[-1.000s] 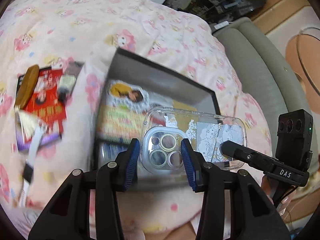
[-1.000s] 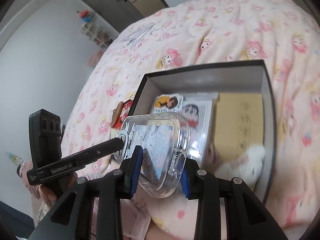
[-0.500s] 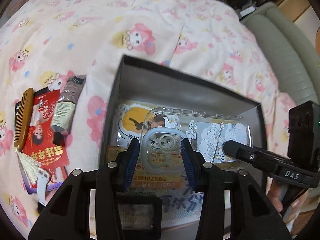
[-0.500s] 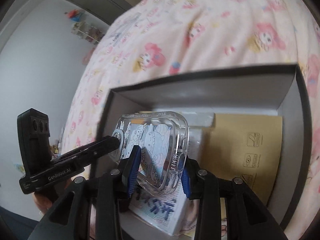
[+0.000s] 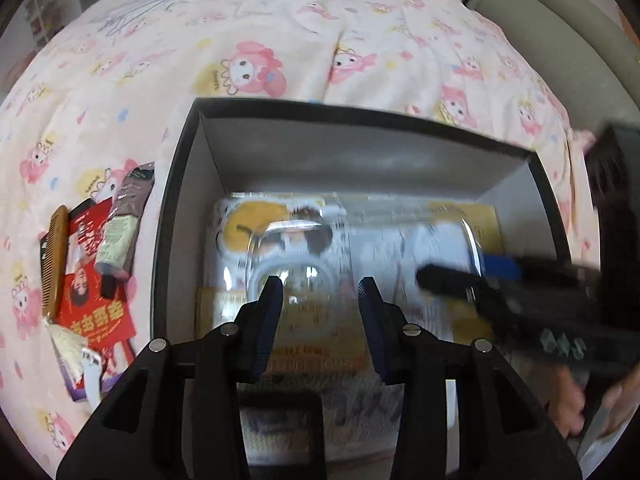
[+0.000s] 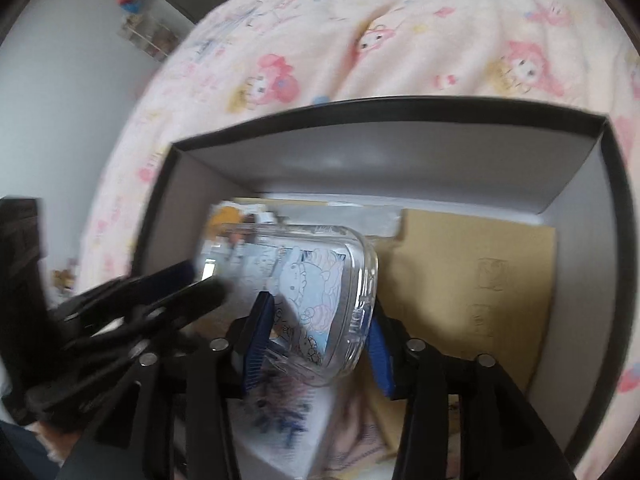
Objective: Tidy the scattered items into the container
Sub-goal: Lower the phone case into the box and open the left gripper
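Note:
A clear phone case [image 6: 320, 304] with cartoon drawings sits low inside the black box [image 6: 400, 106], over booklets. My right gripper [image 6: 318, 326] has its blue pads at the case's two sides and looks shut on it. In the left wrist view the case [image 5: 296, 252] is blurred, just beyond my left gripper [image 5: 320, 292], whose jaws stand apart and no longer touch it. The box's rim [image 5: 180, 152] surrounds both. The right gripper's fingers [image 5: 460, 280] reach in from the right.
Left of the box on the pink cartoon quilt [image 5: 260, 40] lie a wooden comb [image 5: 54, 256], a red booklet [image 5: 92, 280] and a small tube [image 5: 120, 228]. A tan envelope [image 6: 480, 280] lies in the box. A grey sofa edge [image 5: 560, 20] is at top right.
Both grippers carried the phone case forward and down into the box. The left gripper's jaws have opened and come off the case's camera end.

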`<state>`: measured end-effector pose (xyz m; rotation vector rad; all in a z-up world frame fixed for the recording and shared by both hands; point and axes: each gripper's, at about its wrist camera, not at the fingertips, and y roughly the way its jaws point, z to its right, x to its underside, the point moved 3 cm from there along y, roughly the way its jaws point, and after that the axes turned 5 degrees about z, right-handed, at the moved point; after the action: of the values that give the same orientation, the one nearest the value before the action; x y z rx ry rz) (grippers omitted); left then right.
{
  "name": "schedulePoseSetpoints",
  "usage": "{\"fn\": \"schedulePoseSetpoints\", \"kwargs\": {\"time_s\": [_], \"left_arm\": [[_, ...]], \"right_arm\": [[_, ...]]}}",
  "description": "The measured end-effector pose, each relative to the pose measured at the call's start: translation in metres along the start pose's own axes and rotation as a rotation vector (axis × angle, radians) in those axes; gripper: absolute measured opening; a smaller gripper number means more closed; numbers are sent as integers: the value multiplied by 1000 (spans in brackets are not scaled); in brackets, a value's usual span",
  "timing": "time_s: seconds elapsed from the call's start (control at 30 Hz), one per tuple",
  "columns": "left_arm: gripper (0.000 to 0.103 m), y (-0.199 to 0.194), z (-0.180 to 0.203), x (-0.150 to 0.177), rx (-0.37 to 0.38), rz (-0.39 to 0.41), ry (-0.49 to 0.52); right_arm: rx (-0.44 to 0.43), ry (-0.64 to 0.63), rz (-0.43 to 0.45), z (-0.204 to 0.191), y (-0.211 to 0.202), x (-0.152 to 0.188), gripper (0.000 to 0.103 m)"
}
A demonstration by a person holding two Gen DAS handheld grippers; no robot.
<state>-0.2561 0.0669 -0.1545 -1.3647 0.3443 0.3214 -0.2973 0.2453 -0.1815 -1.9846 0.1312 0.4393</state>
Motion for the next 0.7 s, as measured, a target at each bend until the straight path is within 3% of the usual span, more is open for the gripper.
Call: {"fn": "schedulePoseSetpoints", "kwargs": {"time_s": [0.13,0.2,0.33,0.43,0.7], "left_arm": [[34,1,-3,13,-37,-46,7],[34,3,-1,14,-65,-55,13],[34,7,0,12,-62,-58,-9],[34,15,-6,8,-100,-60,-46],[33,14,-10,-6,-91,-33,-104]], "right_arm": [[175,-122,79,-10,-11,1,42],[195,-134,100,-11,-17,1,42],[138,-20,44,1,-13,3,42],[96,29,-4,8,-4,5,41],[-62,-1,12,-17,11,-13,41]]}}
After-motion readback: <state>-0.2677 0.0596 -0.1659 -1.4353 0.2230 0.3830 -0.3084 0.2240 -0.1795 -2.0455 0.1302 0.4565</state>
